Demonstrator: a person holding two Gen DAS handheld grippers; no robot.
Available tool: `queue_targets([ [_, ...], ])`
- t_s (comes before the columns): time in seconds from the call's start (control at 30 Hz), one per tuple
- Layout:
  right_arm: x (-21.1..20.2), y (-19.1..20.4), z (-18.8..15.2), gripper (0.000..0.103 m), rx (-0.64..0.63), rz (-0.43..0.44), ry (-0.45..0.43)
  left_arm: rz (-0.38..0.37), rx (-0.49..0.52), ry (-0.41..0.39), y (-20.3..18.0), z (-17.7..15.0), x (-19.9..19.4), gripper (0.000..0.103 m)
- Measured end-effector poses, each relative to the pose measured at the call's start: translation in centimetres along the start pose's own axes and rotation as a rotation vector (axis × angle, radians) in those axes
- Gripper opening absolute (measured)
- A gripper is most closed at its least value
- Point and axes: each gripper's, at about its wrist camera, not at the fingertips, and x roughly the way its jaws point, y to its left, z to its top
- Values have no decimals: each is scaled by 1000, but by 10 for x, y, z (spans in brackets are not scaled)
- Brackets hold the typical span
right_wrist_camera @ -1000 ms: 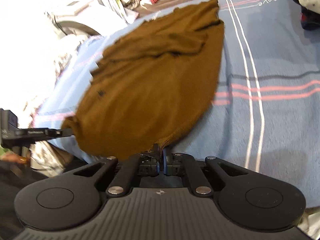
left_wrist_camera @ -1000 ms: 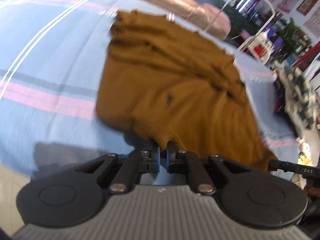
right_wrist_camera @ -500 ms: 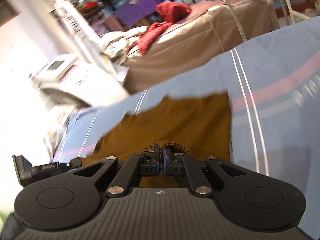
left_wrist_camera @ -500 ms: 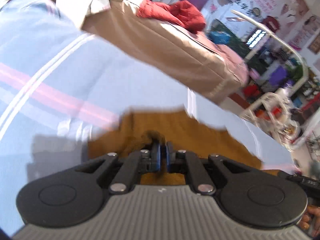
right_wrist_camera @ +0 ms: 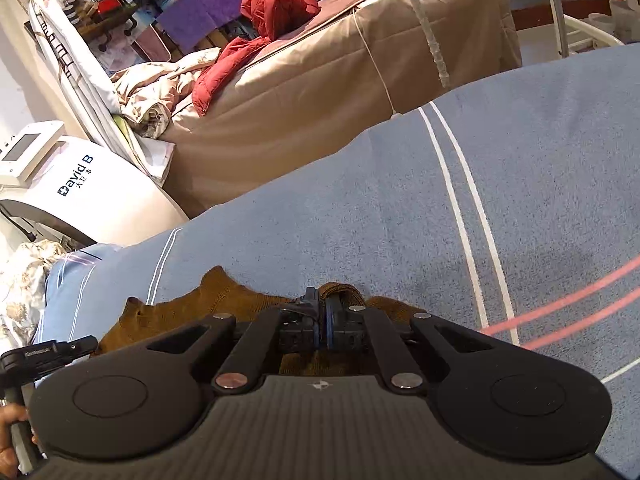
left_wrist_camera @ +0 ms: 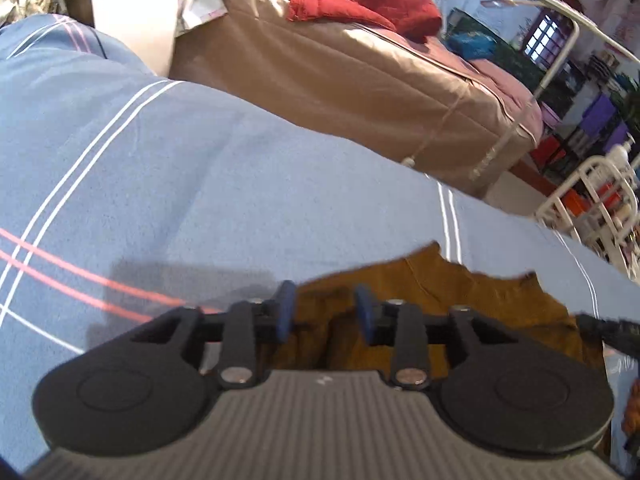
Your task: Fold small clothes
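Brown garment (left_wrist_camera: 460, 304): mostly hidden beneath both gripper bodies; only its far edge shows, so its fold cannot be judged.
Left gripper (left_wrist_camera: 325, 309): fingers (left_wrist_camera: 285, 312) opening, cloth behind them blurred, contact unclear.
Hand (right_wrist_camera: 12, 436): cut off at the frame edge.
Shelf clutter (left_wrist_camera: 600, 200): too small to identify.
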Motion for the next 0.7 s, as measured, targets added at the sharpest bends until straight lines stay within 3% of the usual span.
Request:
queue_targets([
  [0.03,2,1,1,5,-15,-3,0,3,31,9,-4,-2,-2,59],
  [0.13,5,4,3,6,-24,-9,4,21,157,24,-15,-12,-2,58],
  [0.23,7,3,4,6,-19,-10,6,67,238,59,-23,-16,10,21],
  [0.33,10,-2,7,5,14,1,7,50,231,70,-23,-15,7,6],
  [0.6,10,-5,7,5,68,17,15,89,195,-19,-16,-1,-14,5],
  [0.7,8,-5,8,5,92,22,8,76,109,-39,-1,16,-6,5],
])
